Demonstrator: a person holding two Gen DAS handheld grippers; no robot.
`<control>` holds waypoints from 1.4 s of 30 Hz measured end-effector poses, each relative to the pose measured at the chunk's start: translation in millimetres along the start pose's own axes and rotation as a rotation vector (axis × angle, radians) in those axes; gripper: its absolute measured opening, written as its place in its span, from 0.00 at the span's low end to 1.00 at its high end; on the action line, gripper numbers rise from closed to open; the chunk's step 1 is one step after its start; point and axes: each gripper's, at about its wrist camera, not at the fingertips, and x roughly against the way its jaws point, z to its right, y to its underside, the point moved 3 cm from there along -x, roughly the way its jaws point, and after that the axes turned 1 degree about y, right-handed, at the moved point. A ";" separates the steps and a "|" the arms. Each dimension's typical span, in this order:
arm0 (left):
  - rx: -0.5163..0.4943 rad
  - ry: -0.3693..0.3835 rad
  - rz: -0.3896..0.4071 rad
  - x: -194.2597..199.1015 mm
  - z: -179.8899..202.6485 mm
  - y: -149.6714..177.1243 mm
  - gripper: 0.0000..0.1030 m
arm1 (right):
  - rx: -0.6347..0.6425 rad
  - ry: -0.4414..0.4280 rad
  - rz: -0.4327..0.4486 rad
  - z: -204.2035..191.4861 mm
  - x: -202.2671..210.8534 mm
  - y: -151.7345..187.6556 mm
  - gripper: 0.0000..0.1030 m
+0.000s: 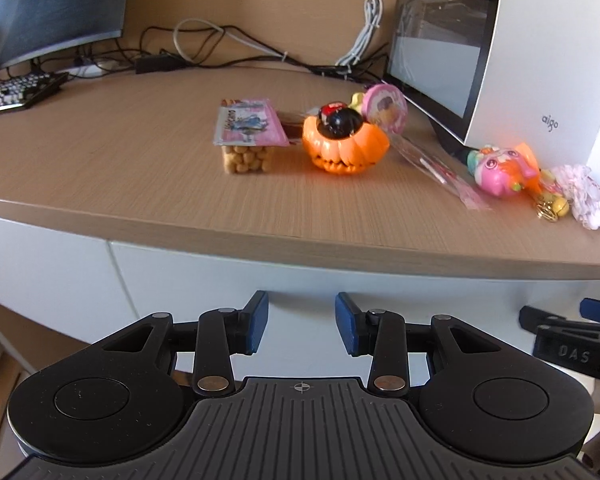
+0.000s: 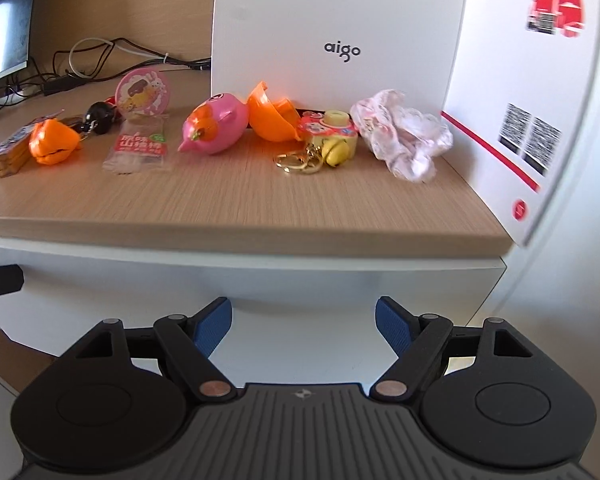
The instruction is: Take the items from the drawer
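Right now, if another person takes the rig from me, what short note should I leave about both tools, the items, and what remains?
Left tool: open, empty, in front of the white drawer front.
Right tool: open wider, empty, also low before the drawer front.
Items on the desk top: snack box, orange pumpkin toy, round pink lollipop, pink and orange capsule toy, yellow keychain, pink scrunchie.
Done: these items lie out on the desk.
Left: the drawer looks closed; its inside is hidden, so check it for more.
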 end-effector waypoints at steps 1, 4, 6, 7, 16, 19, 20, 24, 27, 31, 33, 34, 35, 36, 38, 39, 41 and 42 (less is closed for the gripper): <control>0.001 0.007 -0.004 -2.2 0.8 2.6 0.40 | 0.008 -0.010 -0.014 -1.8 -2.6 1.6 0.79; 0.003 0.008 -0.009 -5.5 0.8 6.8 0.41 | 0.037 -0.006 -0.022 -8.2 -8.1 7.4 0.79; 0.016 0.013 -0.011 -5.7 -0.7 6.8 0.41 | 0.040 -0.007 -0.026 -10.8 -8.9 8.0 0.79; 0.014 0.014 -0.012 -5.5 -0.8 6.8 0.41 | 0.042 -0.010 -0.028 -11.5 -9.3 8.0 0.79; 0.018 0.028 -0.031 -7.0 -1.1 5.3 0.41 | 0.053 -0.026 -0.042 -12.0 -9.0 5.7 0.79; -0.009 0.038 -0.016 7.5 2.8 1.9 0.41 | 0.033 -0.030 -0.035 -7.7 0.8 0.2 0.78; -0.014 0.046 -0.013 15.9 4.5 1.5 0.41 | 0.019 -0.033 -0.036 -5.2 6.1 -1.2 0.78; -0.022 0.059 -0.050 51.6 9.6 6.6 0.41 | -0.059 -0.052 -0.063 8.6 34.5 -2.1 0.78; -0.019 0.069 -0.090 84.0 11.5 12.4 0.41 | -0.106 -0.069 -0.075 13.7 65.7 -0.6 0.78; -0.031 0.088 -0.104 131.4 13.3 15.1 0.41 | -0.126 -0.089 -0.091 12.6 111.4 2.0 0.79; -0.046 0.094 -0.102 151.7 12.9 15.1 0.41 | -0.130 -0.096 -0.091 15.7 138.4 5.7 0.79; -0.054 0.096 -0.108 159.8 12.2 15.6 0.41 | -0.133 -0.103 -0.094 16.4 150.0 6.2 0.79; -0.057 0.097 -0.116 167.4 11.5 16.5 0.41 | -0.135 -0.111 -0.098 15.8 160.8 7.9 0.79; -0.058 0.101 -0.119 173.9 10.3 17.3 0.41 | -0.138 -0.118 -0.101 15.0 172.3 11.3 0.79; -0.068 0.105 -0.113 186.6 8.3 20.1 0.41 | -0.138 -0.126 -0.099 11.2 188.0 14.2 0.79; -0.073 0.104 -0.111 191.4 6.9 21.7 0.41 | -0.138 -0.124 -0.097 10.1 196.7 17.6 0.79; -0.077 0.108 -0.112 199.0 4.3 25.4 0.41 | -0.140 -0.120 -0.093 8.9 213.4 26.0 0.79; -0.079 0.110 -0.114 201.7 3.4 27.0 0.41 | -0.139 -0.118 -0.093 7.8 218.8 30.0 0.80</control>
